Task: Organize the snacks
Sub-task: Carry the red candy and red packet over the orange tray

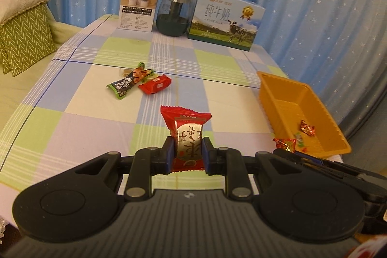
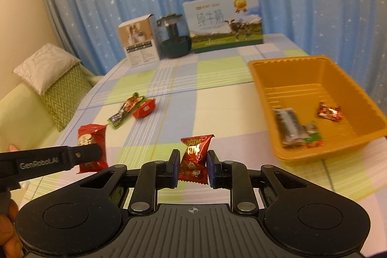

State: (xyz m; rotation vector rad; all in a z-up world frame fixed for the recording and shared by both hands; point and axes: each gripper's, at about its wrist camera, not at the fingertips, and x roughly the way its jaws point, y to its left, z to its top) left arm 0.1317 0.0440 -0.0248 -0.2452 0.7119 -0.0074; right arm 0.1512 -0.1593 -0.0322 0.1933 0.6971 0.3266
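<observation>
My left gripper is shut on a red snack packet with a silver label, held above the table; it also shows in the right wrist view. My right gripper is shut on a small red-and-gold candy packet, left of the orange tray. The tray holds a red candy, a dark silver packet and a small green-red one. A dark green packet and a red packet lie mid-table, touching.
A white box, a dark glass jar and a milk carton box stand along the table's far edge by the blue curtain. A green sofa with cushions is at the left.
</observation>
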